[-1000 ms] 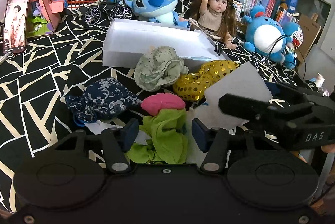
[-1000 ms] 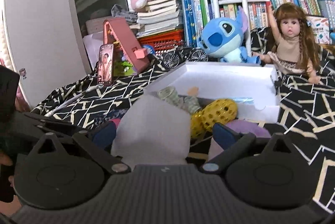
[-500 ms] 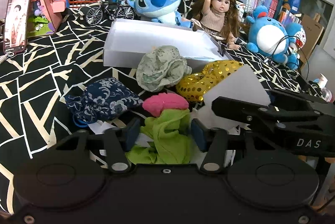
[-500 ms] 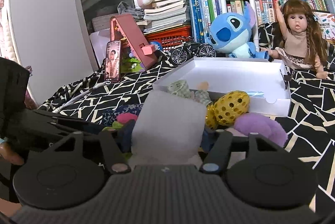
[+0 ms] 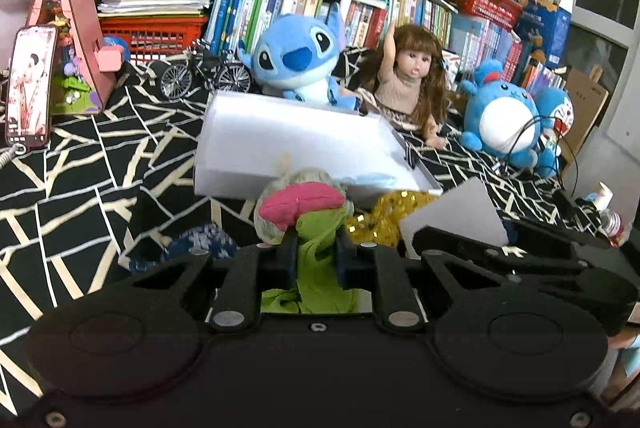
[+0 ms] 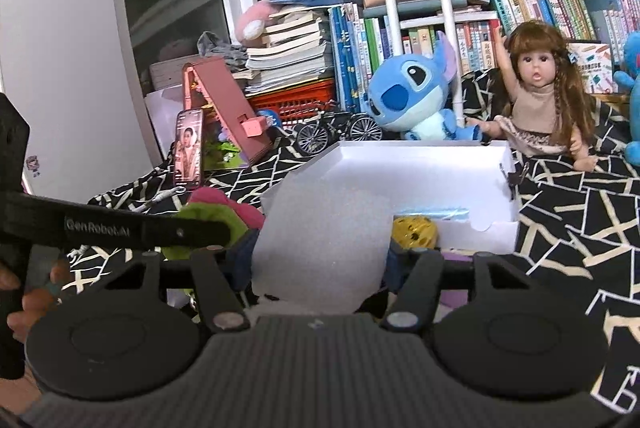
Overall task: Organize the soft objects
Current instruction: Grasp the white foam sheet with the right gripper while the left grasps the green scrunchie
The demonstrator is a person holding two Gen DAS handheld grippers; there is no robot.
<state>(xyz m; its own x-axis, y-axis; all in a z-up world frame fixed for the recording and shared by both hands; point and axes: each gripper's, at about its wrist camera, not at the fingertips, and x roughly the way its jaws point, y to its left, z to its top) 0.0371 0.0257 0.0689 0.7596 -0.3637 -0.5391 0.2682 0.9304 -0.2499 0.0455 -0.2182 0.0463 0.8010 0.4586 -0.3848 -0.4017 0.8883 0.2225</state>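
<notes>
Green crumpled soft cloth (image 5: 318, 248) (pink top) sits pinched in the left hand-held gripper (image 5: 316, 258); the right hand-held gripper (image 6: 320, 260) clamps a white foam sheet (image 6: 324, 228).

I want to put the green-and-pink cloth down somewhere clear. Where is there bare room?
The white box floor is mostly bare. So is the patterned cloth between the phone and the box. Crowded: the box's near edge, by the gold sequin piece.

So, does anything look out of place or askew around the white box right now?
Yes. The white box has its front wall broken open and a blue strip lying loose inside. The gold sequin item and the blue floral cloth lie outside it on the patterned cloth. A white foam sheet stands upright in the right gripper.
</notes>
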